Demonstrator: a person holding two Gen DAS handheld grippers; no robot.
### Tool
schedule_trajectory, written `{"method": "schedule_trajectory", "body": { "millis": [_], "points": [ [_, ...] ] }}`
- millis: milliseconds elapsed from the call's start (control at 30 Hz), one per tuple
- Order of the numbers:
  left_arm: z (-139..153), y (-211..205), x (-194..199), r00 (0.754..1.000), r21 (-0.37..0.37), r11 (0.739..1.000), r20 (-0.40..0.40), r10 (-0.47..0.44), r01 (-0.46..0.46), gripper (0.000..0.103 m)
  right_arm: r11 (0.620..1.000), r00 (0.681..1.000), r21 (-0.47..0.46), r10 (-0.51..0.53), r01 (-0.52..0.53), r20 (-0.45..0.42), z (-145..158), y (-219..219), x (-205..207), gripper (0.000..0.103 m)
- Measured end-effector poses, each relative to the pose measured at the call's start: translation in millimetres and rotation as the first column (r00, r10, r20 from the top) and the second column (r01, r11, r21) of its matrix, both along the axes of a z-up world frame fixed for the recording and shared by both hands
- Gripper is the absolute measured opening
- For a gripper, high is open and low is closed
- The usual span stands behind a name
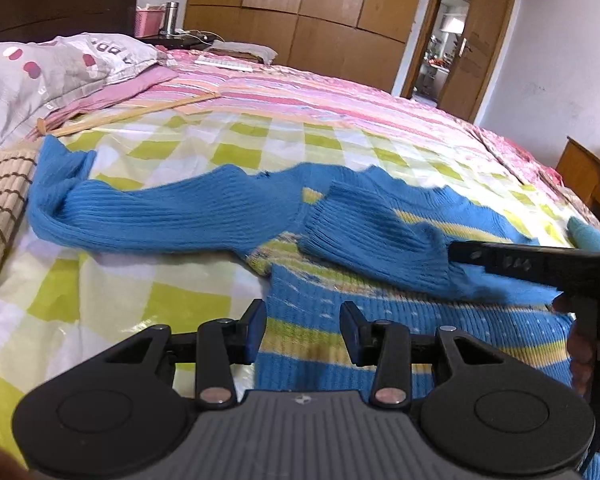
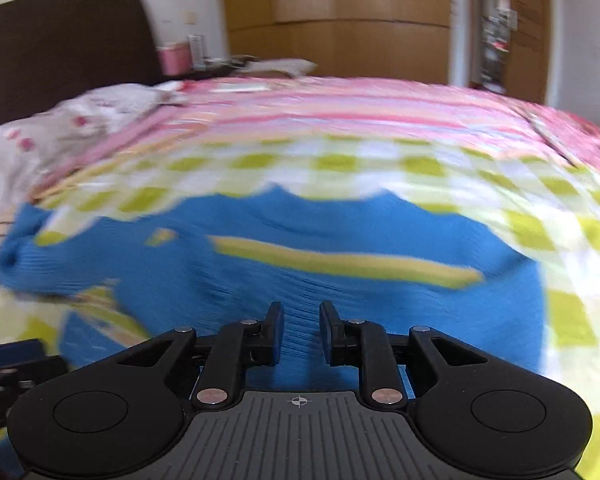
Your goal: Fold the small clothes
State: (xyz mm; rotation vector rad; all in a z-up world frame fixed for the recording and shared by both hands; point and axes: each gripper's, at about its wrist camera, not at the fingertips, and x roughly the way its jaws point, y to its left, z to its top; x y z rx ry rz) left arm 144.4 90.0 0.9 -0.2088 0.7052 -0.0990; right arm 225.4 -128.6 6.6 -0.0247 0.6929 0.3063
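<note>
Blue striped sweater (image 1: 380,312) lies flat on the checked bedsheet (image 1: 160,152), one sleeve (image 1: 364,236) folded across the body, the other stretched toward the pillow (image 1: 48,76). Left gripper (image 1: 303,330) jaws apart over the hem, nothing clamped. Right gripper (image 2: 301,330) jaws slightly apart above blue knit (view blurred), not gripping.

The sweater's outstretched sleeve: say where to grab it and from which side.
Take the outstretched sleeve at its ribbed cuff, the free end lying flat on the checked sheet near the pillow. Come from above with the left gripper, jaws across the cuff's width; that end probably lifts and folds inward most easily.
</note>
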Motion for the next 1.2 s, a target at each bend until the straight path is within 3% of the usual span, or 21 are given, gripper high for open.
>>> {"method": "schedule_trajectory", "body": {
  "millis": [233,367,433,500,600,767,900,1033,1200],
  "points": [
    [6.2,22.7,0.3,0.998,-0.023,0.998,0.02,0.063,-0.063,0.046,0.959,0.963,-0.088,0.268,-0.269,-0.019,-11.6,64.1,7.2,0.033],
    [2.8,32.0,1.3,0.996,-0.024,0.996,0.009,0.086,-0.086,0.046,0.95,0.962,-0.15,0.273,-0.272,-0.017,-21.5,81.8,11.4,0.033],
    [1.9,35.2,1.7,0.996,-0.023,0.995,0.007,0.094,-0.094,0.046,0.958,0.969,-0.143,0.247,-0.248,-0.025,-20.7,83.7,13.9,0.027],
    [2.4,38.3,1.7,0.995,-0.028,0.995,0.009,0.101,-0.101,0.046,0.962,0.972,-0.139,0.235,-0.236,-0.027,-19.5,84.7,14.2,0.013],
    [4.4,41.5,1.8,0.994,-0.034,0.993,0.017,0.11,-0.109,0.046,0.961,0.97,-0.135,0.241,-0.241,-0.017,-15.3,87.5,8.7,0.006],
    [5.7,45.5,1.5,0.992,-0.038,0.991,0.025,0.126,-0.125,0.046,0.95,0.957,-0.12,0.29,-0.287,0.004,-10.1,95.2,-4.9,0.005],
    [6.3,49.8,1.8,0.99,-0.038,0.99,0.025,0.137,-0.136,0.046,0.934,0.949,-0.172,0.315,-0.313,-0.014,-19.2,106.2,-8.6,0.009],
    [7.0,63.2,1.4,0.985,-0.054,0.984,0.023,0.171,-0.17,0.046,0.94,0.945,-0.097,0.325,-0.327,-0.041,-7.5,103.6,-6.5,0.013],
    [6.6,86.3,1.4,0.968,-0.068,0.966,0.024,0.251,-0.249,0.046,0.937,0.939,-0.082,0.333,-0.34,-0.088,-3.4,112.0,0.7,0.014]
  ]
}}
